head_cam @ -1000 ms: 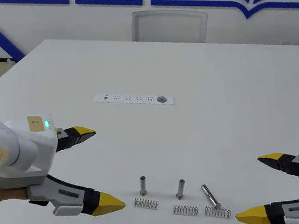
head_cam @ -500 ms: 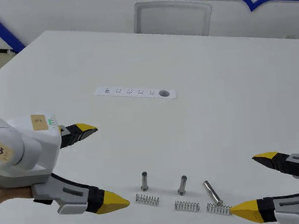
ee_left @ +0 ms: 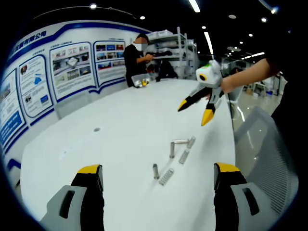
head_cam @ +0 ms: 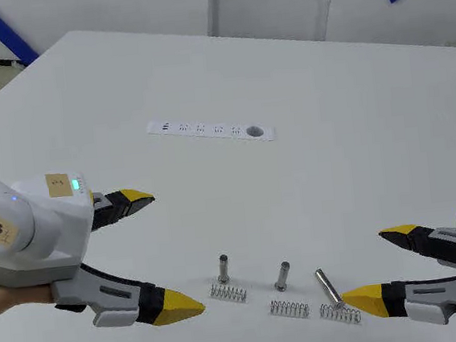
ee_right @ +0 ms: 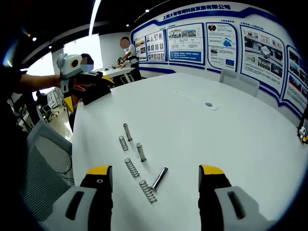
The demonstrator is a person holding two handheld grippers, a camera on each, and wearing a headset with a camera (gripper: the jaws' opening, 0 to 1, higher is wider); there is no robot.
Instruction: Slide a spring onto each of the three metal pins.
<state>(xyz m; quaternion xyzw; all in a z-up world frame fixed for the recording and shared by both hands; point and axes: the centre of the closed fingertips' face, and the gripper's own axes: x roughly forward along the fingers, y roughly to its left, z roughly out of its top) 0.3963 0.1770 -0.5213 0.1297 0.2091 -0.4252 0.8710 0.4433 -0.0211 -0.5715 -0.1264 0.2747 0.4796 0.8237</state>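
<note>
No spring is threaded yet: three springs (head_cam: 290, 308) lie bare on the white bench (head_cam: 345, 127), each just in front of a metal pin (head_cam: 282, 275), two pins upright and the right-hand one fallen over. The left tongs (head_cam: 171, 253) and right tongs (head_cam: 366, 264) hover apart and empty on either side. A flush socket strip (head_cam: 210, 130) and a chair (head_cam: 269, 9) sit beyond, below blue-trimmed wall boards (ee_right: 226, 38).

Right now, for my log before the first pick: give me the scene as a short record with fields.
pins: left pin, middle pin upright; right pin lying flat
springs: left spring, middle spring, right spring loose on the table, none on a pin
left gripper: open, empty
right gripper: open, empty
done: nothing yet
</note>
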